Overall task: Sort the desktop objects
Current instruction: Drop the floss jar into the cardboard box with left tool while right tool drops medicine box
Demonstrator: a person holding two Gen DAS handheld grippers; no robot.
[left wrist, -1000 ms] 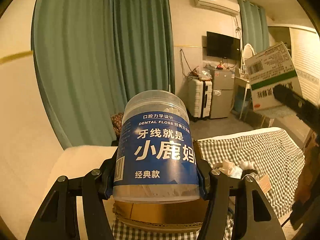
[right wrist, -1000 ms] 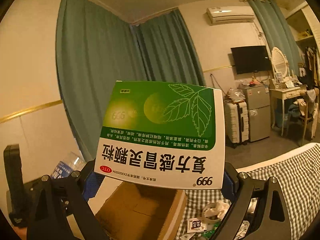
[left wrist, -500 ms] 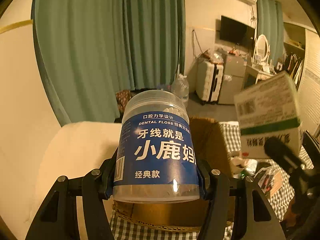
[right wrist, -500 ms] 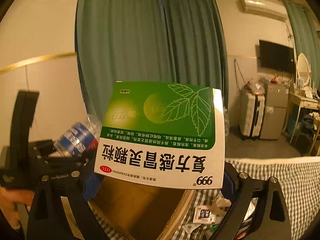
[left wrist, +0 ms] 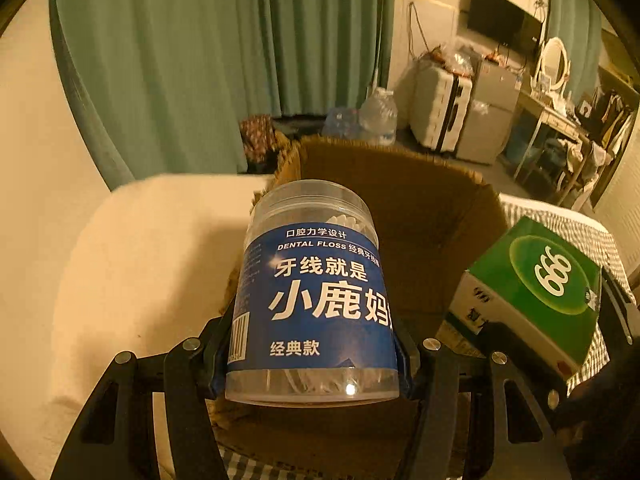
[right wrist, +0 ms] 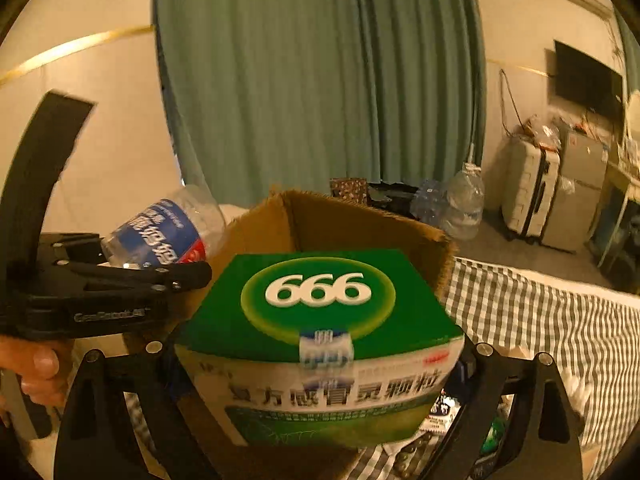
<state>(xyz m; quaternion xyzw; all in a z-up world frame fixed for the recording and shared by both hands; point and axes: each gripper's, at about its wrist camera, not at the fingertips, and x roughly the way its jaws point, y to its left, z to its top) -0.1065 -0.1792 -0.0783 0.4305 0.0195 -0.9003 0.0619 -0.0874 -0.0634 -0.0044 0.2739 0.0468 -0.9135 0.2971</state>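
Observation:
My left gripper [left wrist: 314, 354] is shut on a clear dental floss jar [left wrist: 316, 292] with a blue label and holds it over the near edge of an open cardboard box [left wrist: 420, 216]. My right gripper [right wrist: 320, 364] is shut on a green and white medicine box [right wrist: 320, 344], tipped so its green top faces me, just in front of the cardboard box [right wrist: 360, 220]. The medicine box also shows at the right of the left wrist view [left wrist: 536, 292]. The left gripper with the jar [right wrist: 160, 236] shows at the left of the right wrist view.
The cardboard box stands on a checked cloth [right wrist: 540, 312] with small packets lying on it [right wrist: 440, 420]. A cream cushion [left wrist: 140, 260] lies left of the box. Water bottles [right wrist: 456, 204], a suitcase [right wrist: 528, 192] and green curtains stand behind.
Both grippers have tilted downward and come closer over the cardboard box. The medicine box has tipped from showing its front to showing its green top. Both grips held.

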